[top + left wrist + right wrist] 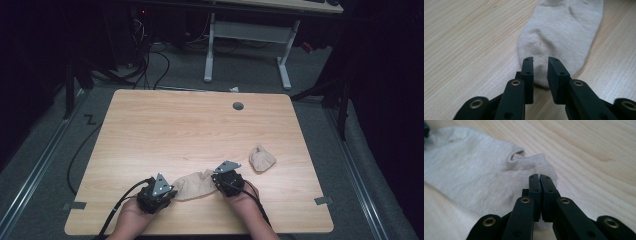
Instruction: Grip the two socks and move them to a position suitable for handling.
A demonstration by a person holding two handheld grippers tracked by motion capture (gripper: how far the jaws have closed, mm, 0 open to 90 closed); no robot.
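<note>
A beige sock (195, 186) lies flat near the table's front edge, between my two grippers. My left gripper (170, 192) is at its toe end. In the left gripper view the sock (564, 32) runs away from the left gripper (540, 60), whose jaws stand a little apart over the rounded toe without pressing on it. My right gripper (216, 181) is at the cuff end. In the right gripper view the right gripper (539, 176) is shut with its tips down on the ribbed cuff of the sock (474, 170); no fabric shows between the pads.
A second beige sock (262, 159), bunched up, lies to the right of my right hand. The wooden table (190, 125) has a round cable hole (238, 106) near its far edge. A white desk frame (210, 50) and cables stand on the floor beyond.
</note>
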